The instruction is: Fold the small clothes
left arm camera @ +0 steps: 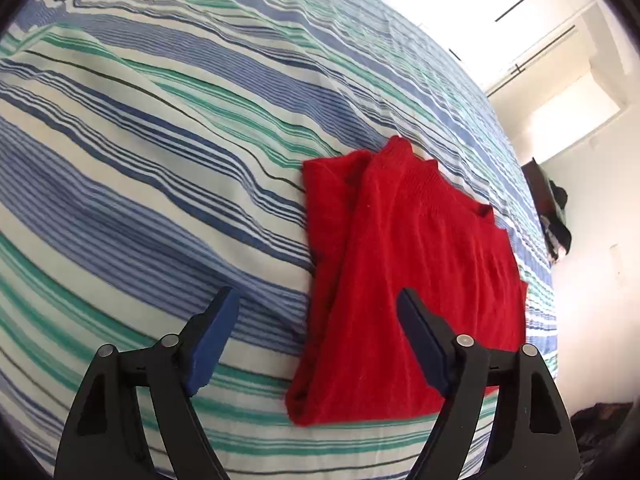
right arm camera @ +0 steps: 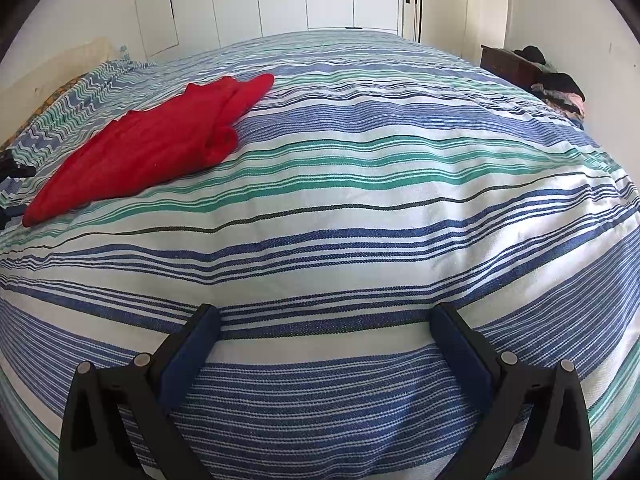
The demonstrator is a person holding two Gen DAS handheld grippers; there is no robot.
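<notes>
The red garment lay partly folded on the striped bedspread, near its left edge. The left gripper hung spread over the garment's near side, the right gripper spread over bare bedspread. A shallow pinch might catch one layer only and undo the fold

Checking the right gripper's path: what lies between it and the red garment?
Only bare striped bedspread between the right gripper and the red garment, in the right wrist view.
</notes>
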